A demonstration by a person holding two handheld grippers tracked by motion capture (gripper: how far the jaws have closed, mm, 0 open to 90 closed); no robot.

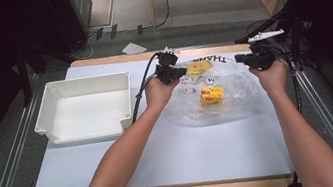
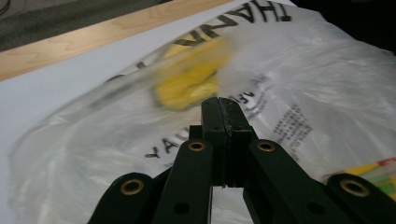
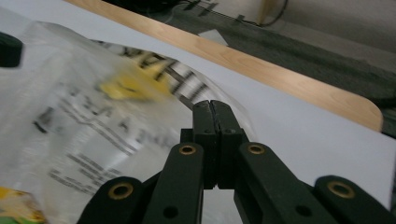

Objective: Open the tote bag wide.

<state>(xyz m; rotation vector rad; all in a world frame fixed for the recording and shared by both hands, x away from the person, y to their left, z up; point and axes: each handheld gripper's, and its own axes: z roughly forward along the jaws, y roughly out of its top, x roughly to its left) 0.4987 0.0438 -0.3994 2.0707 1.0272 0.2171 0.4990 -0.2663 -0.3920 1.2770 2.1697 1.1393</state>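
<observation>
Item, white bin: sat well left of the work, apart from both hands; left gripper: jaws clenched flat together, whether a fold of film was pinched between them could not be told; clear plastic bag: lay between the 2 grippers, long axis running across the table, each hand at one far corner; yellow packet: inside the bag, nearer the person than either tip, about midway between the hands; right gripper: jaws likewise clenched; left gripper view showed the bag's black lettering and a second yellow packet blurred just beyond the tips; right gripper view showed the table's wooden edge.
</observation>
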